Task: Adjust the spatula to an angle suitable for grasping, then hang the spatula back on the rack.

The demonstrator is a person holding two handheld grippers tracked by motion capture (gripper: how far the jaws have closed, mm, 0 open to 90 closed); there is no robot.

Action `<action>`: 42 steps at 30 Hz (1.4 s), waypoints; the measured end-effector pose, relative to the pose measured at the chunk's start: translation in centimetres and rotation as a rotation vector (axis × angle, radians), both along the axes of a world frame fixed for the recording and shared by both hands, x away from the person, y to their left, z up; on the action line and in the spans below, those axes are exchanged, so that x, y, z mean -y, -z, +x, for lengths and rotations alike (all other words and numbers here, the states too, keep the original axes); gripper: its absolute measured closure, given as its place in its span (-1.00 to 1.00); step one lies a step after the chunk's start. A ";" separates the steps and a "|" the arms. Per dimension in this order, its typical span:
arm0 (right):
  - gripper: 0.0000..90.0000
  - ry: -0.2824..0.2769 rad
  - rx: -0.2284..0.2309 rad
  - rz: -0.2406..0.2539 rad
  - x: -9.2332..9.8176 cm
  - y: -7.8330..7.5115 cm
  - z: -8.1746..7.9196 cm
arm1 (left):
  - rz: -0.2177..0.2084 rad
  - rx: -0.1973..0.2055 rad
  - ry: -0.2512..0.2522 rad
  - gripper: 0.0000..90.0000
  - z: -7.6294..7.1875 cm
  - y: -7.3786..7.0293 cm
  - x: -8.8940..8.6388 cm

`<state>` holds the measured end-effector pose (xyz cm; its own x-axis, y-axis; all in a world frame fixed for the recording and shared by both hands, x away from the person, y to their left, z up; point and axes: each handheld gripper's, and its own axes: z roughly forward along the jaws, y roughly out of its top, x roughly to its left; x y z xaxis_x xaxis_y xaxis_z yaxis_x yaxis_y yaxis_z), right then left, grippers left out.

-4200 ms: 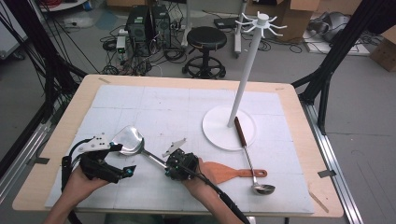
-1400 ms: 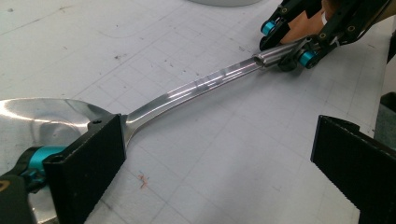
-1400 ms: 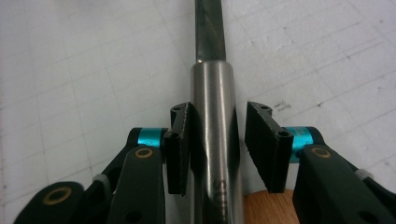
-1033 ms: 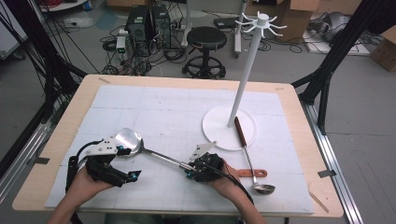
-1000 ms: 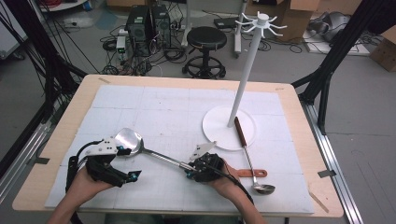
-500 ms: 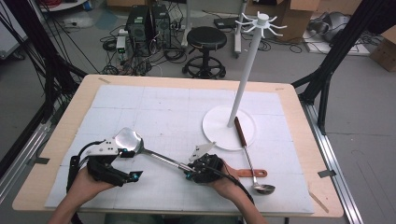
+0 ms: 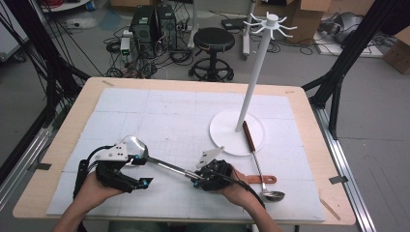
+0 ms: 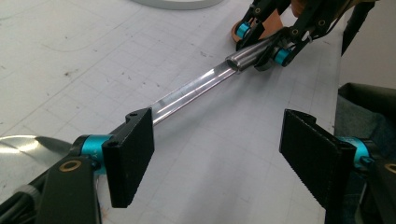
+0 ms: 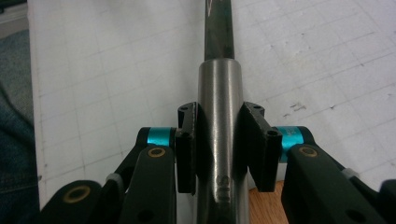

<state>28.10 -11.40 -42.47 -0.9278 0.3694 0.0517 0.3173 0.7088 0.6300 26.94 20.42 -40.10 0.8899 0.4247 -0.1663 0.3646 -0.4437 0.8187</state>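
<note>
My right hand-held gripper (image 9: 219, 154) clamps the steel ladle (image 7: 167, 166) by its handle, the bowl lying beside my left hand-held gripper (image 8: 217, 154). Its jaws have just been closing, nothing pinched yet; I should centre them on the shaft.

Upper left and centre of the mat (image 7: 145, 116) are bare, open passage. Right of centre is blocked by the white rack base (image 7: 227, 130) and its tall pole (image 7: 254, 77). Lower right is cluttered: a wood-handled ladle (image 7: 258, 162) and an orange spatula (image 7: 258, 180) lie close together. A steel spoon (image 7: 164, 166) spans the lower middle, barring the way between both hands.
</note>
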 end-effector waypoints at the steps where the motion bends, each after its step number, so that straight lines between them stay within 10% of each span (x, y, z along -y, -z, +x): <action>1: 0.51 -0.004 0.001 -0.001 0.0 -0.1 0.0 | -0.005 -0.001 0.007 -0.39 0.1 -0.1 0.2; 42: 0.52 -0.086 -0.021 -0.034 0.3 -3.8 0.5 | 0.018 -0.022 0.114 -0.20 2.3 0.6 3.7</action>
